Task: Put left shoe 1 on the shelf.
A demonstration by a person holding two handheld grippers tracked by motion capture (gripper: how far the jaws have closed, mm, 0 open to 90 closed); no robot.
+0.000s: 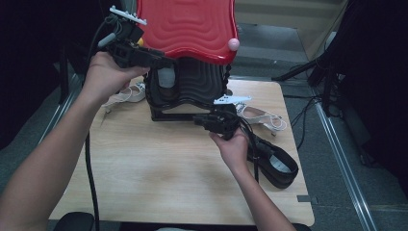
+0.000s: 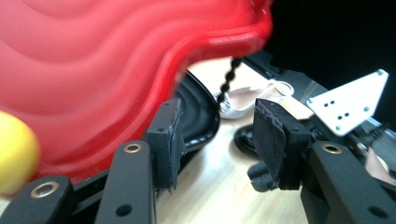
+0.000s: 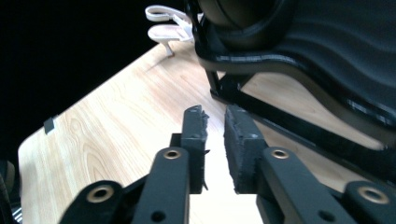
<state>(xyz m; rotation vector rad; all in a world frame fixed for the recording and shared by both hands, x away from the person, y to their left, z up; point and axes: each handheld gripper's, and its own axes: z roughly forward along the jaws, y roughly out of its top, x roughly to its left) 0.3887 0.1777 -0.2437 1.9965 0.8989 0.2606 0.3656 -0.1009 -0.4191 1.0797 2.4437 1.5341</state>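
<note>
A small shoe rack stands at the table's back, with a red wavy top shelf (image 1: pixel 187 24) over a black wavy lower shelf (image 1: pixel 202 84). My left gripper (image 1: pixel 166 60) is raised at the red shelf's (image 2: pixel 93 60) front left corner, beside a yellow ball (image 2: pixel 14 154). In its own view the left gripper (image 2: pixel 215 135) is open with nothing between the jaws. My right gripper (image 1: pixel 196 119) sits low at the rack's black base frame (image 3: pixel 289 126). The right gripper (image 3: pixel 214 119) has its jaws a narrow gap apart, with bare wood showing between them.
White heeled sandals lie left (image 1: pixel 127 94) and right (image 1: pixel 262 118) of the rack. A black sandal (image 1: pixel 274 163) lies by the table's right edge. A pink ball (image 1: pixel 233 44) caps the red shelf's right corner, with a black bead chain (image 2: pixel 229 81) hanging below.
</note>
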